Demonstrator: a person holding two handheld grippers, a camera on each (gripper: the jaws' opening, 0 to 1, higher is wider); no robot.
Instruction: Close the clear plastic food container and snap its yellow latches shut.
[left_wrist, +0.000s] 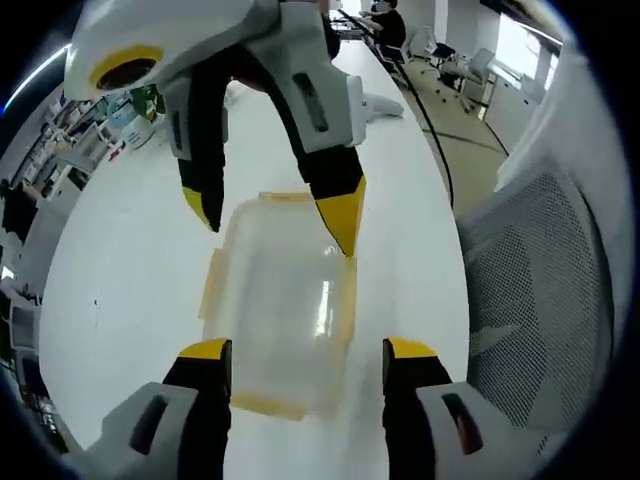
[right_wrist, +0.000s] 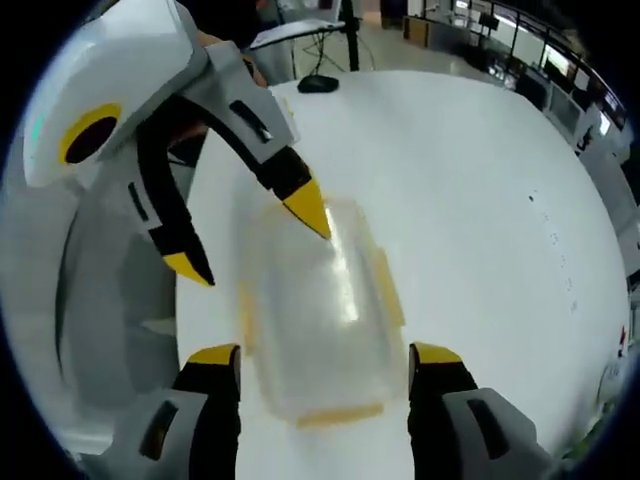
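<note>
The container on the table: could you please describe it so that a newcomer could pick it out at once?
On the long white table, look between the two grippers facing each other: the left gripper and the right gripper, both open. The container lies flat there with its lid on. It is a clear plastic box edged with yellow latches, the only see-through thing there.

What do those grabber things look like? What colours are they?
Both are the same: the left gripper and right gripper have glossy white plastic bodies, black fingers with pointed yellow tips, and a yellow ring around a dark round hole.
</note>
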